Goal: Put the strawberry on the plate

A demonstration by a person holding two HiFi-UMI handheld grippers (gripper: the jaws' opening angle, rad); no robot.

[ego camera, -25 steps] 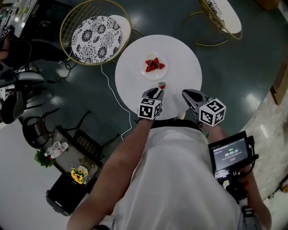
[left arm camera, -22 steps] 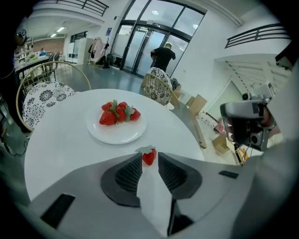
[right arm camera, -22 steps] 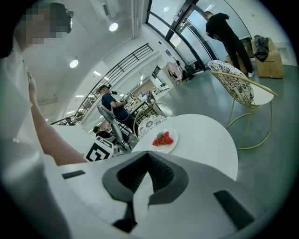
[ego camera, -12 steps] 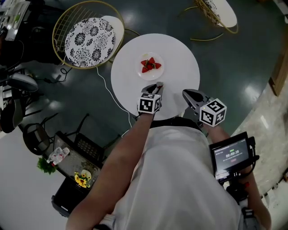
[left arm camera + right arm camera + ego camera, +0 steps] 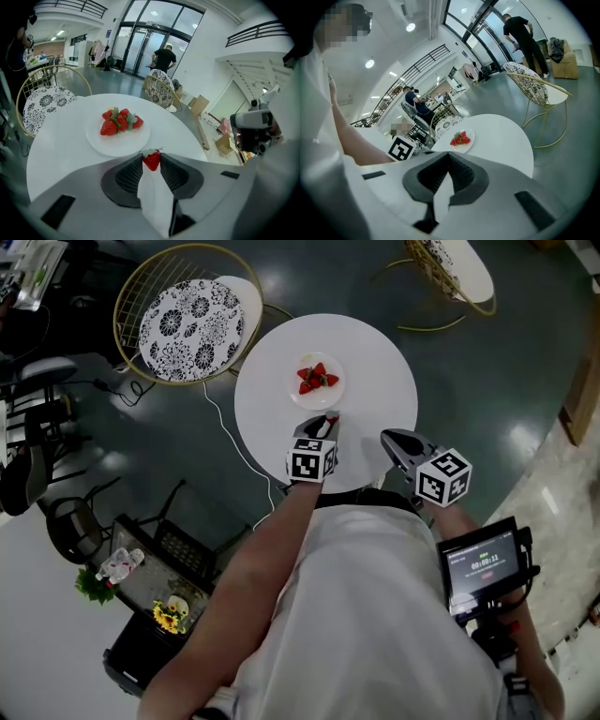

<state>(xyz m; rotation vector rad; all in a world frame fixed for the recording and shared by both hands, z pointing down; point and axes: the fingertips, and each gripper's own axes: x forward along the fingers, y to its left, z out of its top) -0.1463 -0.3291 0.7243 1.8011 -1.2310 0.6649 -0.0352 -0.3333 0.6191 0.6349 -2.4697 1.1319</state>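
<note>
Nearest the person, the right tongs (image 5: 448, 154) hang over the white tabletop's (image 5: 51, 145) edge, pressed together on nothing. Ahead, the left tongs (image 5: 328, 420) pinch a small red strawberry (image 5: 151, 161), its green cap showing, just short of the white plate (image 5: 96, 140). Farther on, more berries (image 5: 119, 121) lie heaped on that plate.

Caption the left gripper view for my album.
Left gripper holds a strawberry before a plate of strawberries on a white table.
</note>
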